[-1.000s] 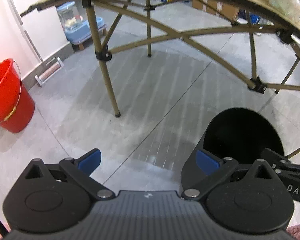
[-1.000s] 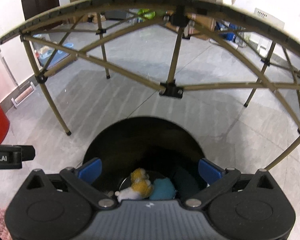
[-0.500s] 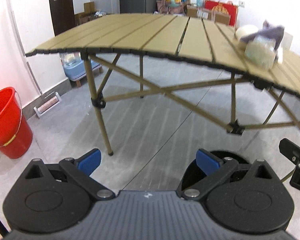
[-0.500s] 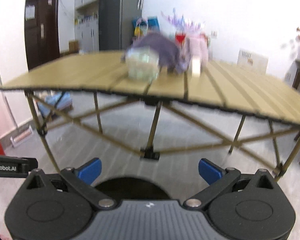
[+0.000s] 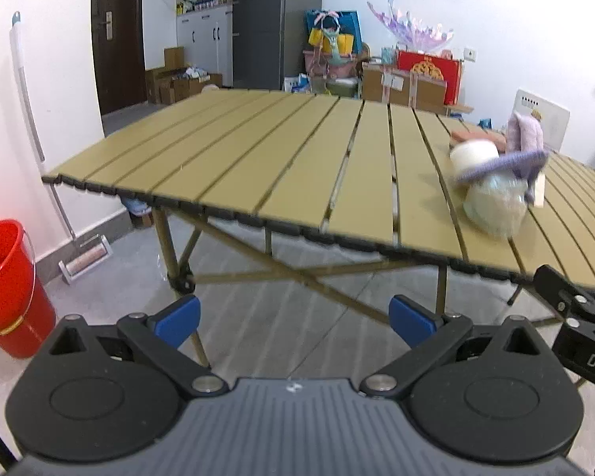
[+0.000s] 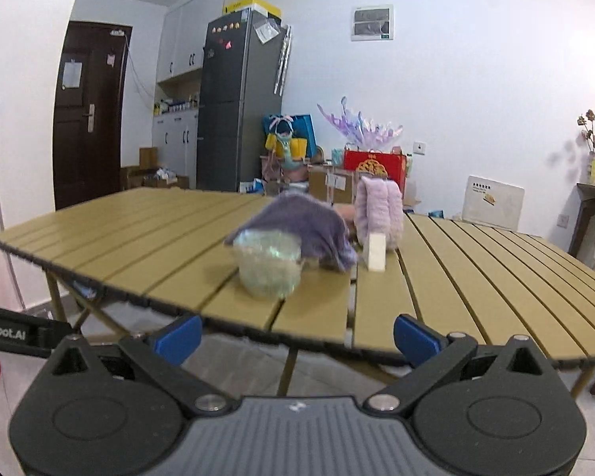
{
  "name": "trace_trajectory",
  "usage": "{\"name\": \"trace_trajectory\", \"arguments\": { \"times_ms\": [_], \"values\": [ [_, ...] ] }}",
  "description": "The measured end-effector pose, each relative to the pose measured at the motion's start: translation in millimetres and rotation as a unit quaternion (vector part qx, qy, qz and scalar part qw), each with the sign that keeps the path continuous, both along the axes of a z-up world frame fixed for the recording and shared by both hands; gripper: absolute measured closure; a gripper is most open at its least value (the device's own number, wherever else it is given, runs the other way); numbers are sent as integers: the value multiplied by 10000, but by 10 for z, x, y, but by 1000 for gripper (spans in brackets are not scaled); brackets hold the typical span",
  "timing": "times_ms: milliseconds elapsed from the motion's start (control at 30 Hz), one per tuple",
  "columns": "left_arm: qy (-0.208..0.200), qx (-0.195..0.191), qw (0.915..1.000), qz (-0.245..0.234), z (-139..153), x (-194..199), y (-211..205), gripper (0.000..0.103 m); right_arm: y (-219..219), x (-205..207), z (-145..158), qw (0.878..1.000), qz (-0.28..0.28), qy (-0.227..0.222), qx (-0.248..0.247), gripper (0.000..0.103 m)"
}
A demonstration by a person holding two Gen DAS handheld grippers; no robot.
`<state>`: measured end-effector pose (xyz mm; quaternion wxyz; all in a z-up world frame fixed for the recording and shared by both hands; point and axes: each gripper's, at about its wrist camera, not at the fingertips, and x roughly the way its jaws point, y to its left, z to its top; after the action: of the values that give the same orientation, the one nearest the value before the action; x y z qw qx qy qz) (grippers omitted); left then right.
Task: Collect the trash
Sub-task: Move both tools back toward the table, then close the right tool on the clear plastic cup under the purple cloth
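Change of view: a second ago both cameras looked down at the floor and into a round black bin; now both look level across the tabletop, and the bin has dropped out of sight below the tongs.
Meaning for the task: judged from this, one drop into the bin is finished and the reach for the next piece of trash is beginning.
Table: tan slatted folding table (image 6: 476, 285), its near edge just ahead of both pairs of tongs and slightly above the left pair.
Purple cloth: soft purple fleece cloth (image 6: 305, 226), ahead of the right tongs and a little left of their centre line, draped over the cup's rim.
Cup: crumpled clear plastic cup (image 6: 267, 263), the likely next trash, near the table's front edge; ahead and slightly left of the right tongs, far off to the right of the left tongs (image 5: 496, 208).
White block: small white upright block (image 6: 377, 252), just right of the cup and behind it.
Right tongs: black two-finger gripper with blue pads (image 6: 297, 339), fingers spread wide, nothing between them.
Left tongs: matching gripper (image 5: 293, 315), fingers likewise apart and empty, aimed at bare slats.
Next move: the cloth lies on the cup, so lifting the cup may drag it.
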<state>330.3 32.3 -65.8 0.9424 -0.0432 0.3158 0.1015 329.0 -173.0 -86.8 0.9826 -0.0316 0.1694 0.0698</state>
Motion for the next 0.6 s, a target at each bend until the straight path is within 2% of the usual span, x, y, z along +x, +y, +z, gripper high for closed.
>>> {"name": "trace_trajectory", "arguments": {
  "times_ms": [300, 467, 600],
  "values": [
    [-158, 123, 9998, 43, 125, 329, 89, 0, 145, 483, 0, 9999, 102, -63, 78, 0],
    [-200, 72, 9998, 48, 140, 466, 173, 0, 206, 765, -99, 9998, 158, -74, 130, 0],
    [-189, 16, 9998, 24, 108, 546, 242, 0, 270, 994, -198, 9999, 127, -38, -1, 6]
  ]
}}
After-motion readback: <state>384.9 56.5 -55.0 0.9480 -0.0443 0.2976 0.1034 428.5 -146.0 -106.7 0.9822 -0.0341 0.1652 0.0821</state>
